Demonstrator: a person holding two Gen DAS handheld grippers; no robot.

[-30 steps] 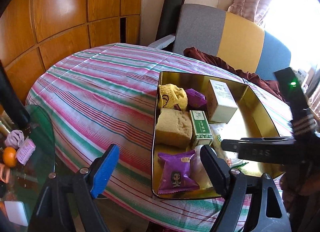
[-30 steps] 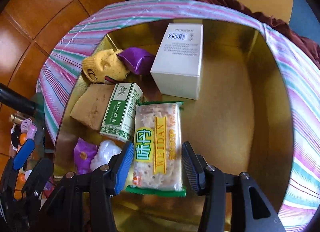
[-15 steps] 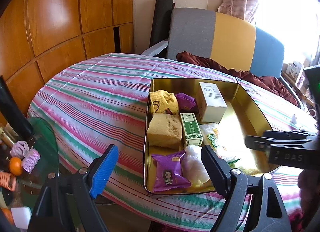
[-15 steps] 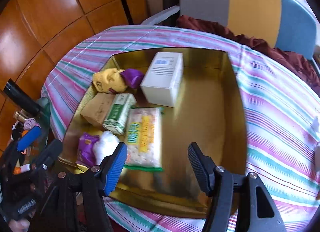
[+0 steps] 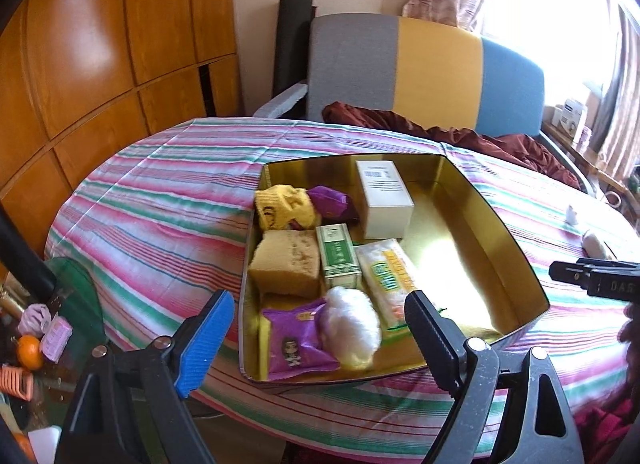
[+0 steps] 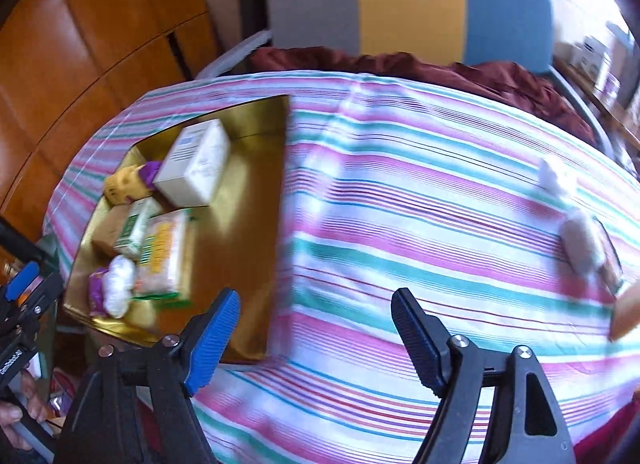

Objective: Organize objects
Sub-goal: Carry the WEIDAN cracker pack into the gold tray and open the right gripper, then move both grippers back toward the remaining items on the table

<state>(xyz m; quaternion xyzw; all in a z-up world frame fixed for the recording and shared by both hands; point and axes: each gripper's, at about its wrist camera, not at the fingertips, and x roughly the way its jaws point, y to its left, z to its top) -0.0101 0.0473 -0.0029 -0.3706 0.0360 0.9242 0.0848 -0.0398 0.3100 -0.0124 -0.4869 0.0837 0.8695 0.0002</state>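
Seven packaged items inside gold tin (image 5: 516, 248)

The gold tin (image 5: 500, 232) is glossy metal, mirror-bright inside. The striped cloth (image 5: 160, 215) over the tabletop is matt woven fabric, slightly wrinkled. The purple snack packet (image 5: 298, 340) is shiny plastic film; the white box (image 5: 386, 199) is smooth matt card. The sponge cake (image 5: 288, 260) looks porous and rough. At nine o'clock, wall panels (image 5: 100, 43) are polished, glossy wood.
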